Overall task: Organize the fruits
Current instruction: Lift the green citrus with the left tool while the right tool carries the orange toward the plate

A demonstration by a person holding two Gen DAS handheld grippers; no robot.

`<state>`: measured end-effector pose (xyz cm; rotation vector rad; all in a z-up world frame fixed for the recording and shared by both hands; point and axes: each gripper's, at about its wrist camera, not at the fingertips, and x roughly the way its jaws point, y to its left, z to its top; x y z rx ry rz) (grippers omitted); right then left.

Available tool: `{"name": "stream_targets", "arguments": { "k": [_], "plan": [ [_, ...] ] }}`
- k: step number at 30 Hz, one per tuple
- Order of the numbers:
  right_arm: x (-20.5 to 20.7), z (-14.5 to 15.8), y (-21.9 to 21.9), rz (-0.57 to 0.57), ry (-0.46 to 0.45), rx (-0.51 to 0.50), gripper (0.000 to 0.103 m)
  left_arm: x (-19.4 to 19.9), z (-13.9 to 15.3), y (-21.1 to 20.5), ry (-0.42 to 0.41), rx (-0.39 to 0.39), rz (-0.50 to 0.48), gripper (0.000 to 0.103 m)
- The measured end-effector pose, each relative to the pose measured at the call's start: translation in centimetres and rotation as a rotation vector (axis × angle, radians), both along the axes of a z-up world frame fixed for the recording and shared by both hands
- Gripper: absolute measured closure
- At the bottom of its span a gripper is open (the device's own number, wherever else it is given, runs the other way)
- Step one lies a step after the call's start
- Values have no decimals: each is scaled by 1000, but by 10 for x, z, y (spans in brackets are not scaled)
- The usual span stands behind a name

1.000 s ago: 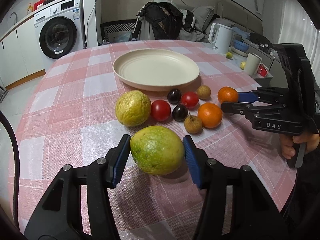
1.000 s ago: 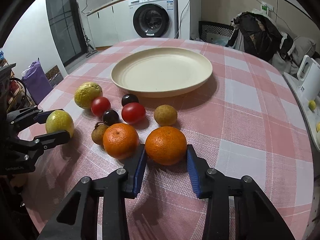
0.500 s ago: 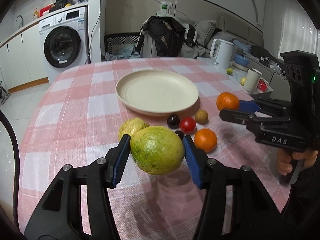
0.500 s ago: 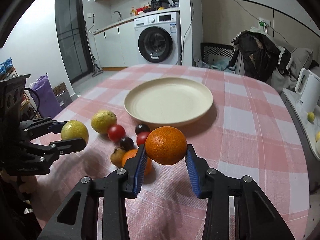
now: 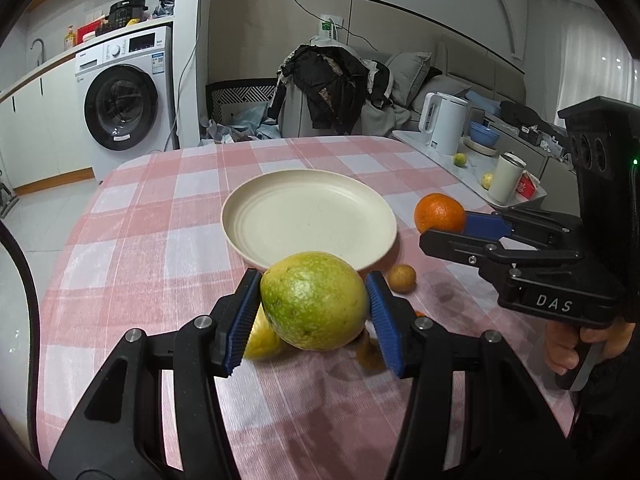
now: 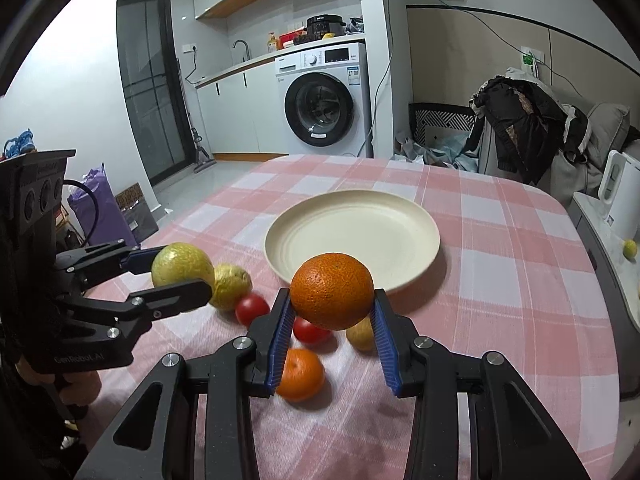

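Observation:
My left gripper [image 5: 314, 312] is shut on a large green-yellow fruit [image 5: 315, 300] and holds it in the air near the front rim of the empty cream plate [image 5: 308, 216]. My right gripper [image 6: 330, 312] is shut on an orange [image 6: 332, 296], also lifted above the table; the orange also shows in the left wrist view [image 5: 439, 213] to the right of the plate. Left on the table are a yellow fruit [image 6: 231, 286], two red tomatoes [image 6: 252, 309], a second orange [image 6: 300, 374] and a small brown fruit [image 5: 402, 278]. Other small fruits are hidden behind the held ones.
The table has a pink checked cloth [image 6: 500, 300]. A side counter at the right holds a white kettle [image 5: 444, 128], a blue bowl [image 5: 484, 136] and a cup [image 5: 506, 178]. A washing machine [image 6: 324, 96] and a clothes-covered chair [image 5: 332, 88] stand beyond the table.
Both grippers have lifted their fruit off the table, higher and toward the plate. The green-yellow fruit and the orange stay clamped. The other fruits lie where they were.

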<state>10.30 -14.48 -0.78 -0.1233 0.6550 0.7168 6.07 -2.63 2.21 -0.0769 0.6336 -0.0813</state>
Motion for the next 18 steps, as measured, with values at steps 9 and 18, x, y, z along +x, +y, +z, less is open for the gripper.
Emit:
{"name": "stream_targets", "arguments": {
  "k": [9, 18],
  "plan": [
    [27, -5, 5, -22, 27, 7, 63, 33, 0, 7, -18, 13, 36, 52],
    [52, -13, 12, -40, 67, 24, 63, 69, -9, 7, 6, 29, 45, 52]
  ]
}}
